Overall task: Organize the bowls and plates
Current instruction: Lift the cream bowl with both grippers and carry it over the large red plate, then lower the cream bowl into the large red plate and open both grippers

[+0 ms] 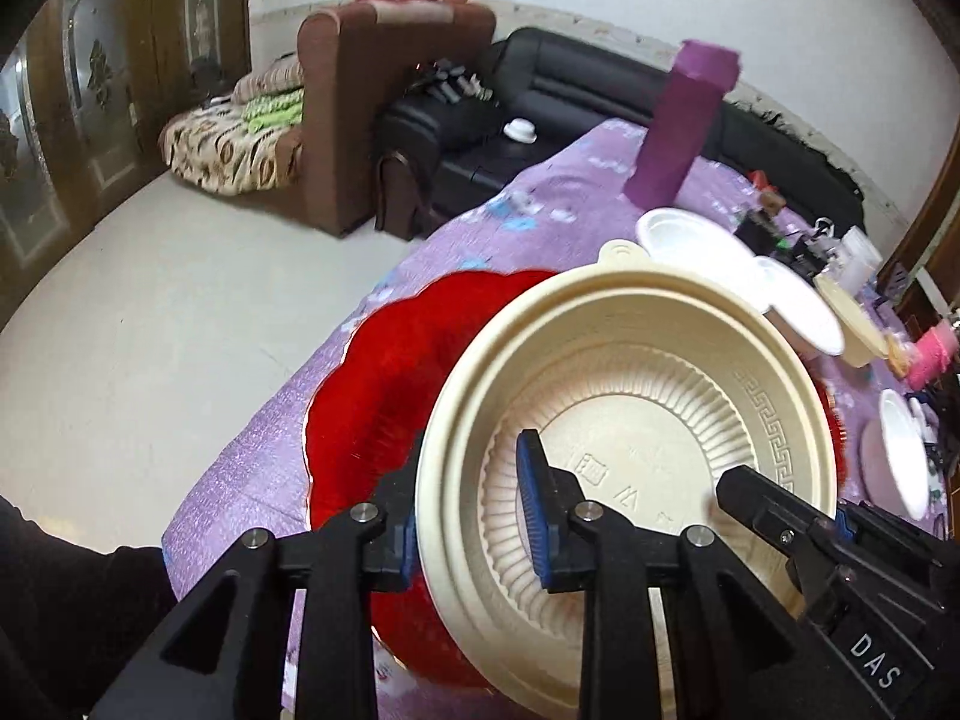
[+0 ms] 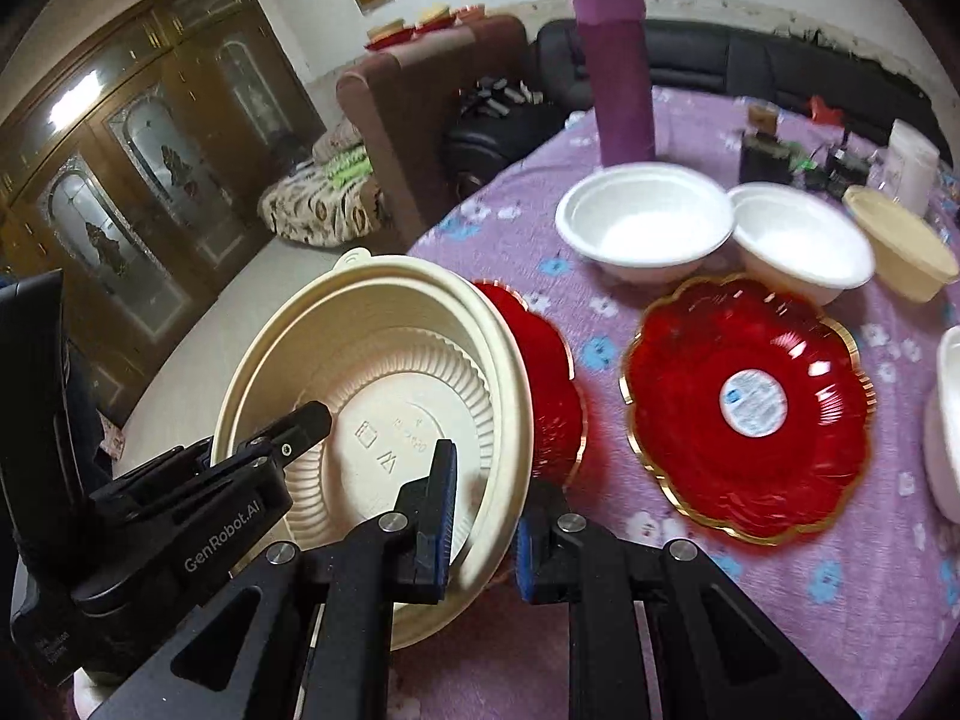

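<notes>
While both grippers, left gripper [image 1: 468, 516] and right gripper [image 2: 483, 525], clamp opposite rims of the cream bowl [image 2: 384, 414], tilted over a red plate [image 2: 549, 390] near the table's near-left edge, sorting looks barely begun: white bowls [image 2: 645, 219], second red plate [image 2: 750, 408] lie scattered, unstacked.

You see a cream bowl [image 2: 384, 396] with a ribbed inner wall and a Greek-key band on its rim, over a red scalloped plate [image 1: 372, 396]. A second red plate [image 2: 747, 408], gold-edged, carries a white round label. Two plain white bowls [image 2: 645, 219] sit on a purple tablecloth [image 2: 840, 570] dotted with blue and white flowers, beside a purple flask [image 2: 618, 72].
</notes>
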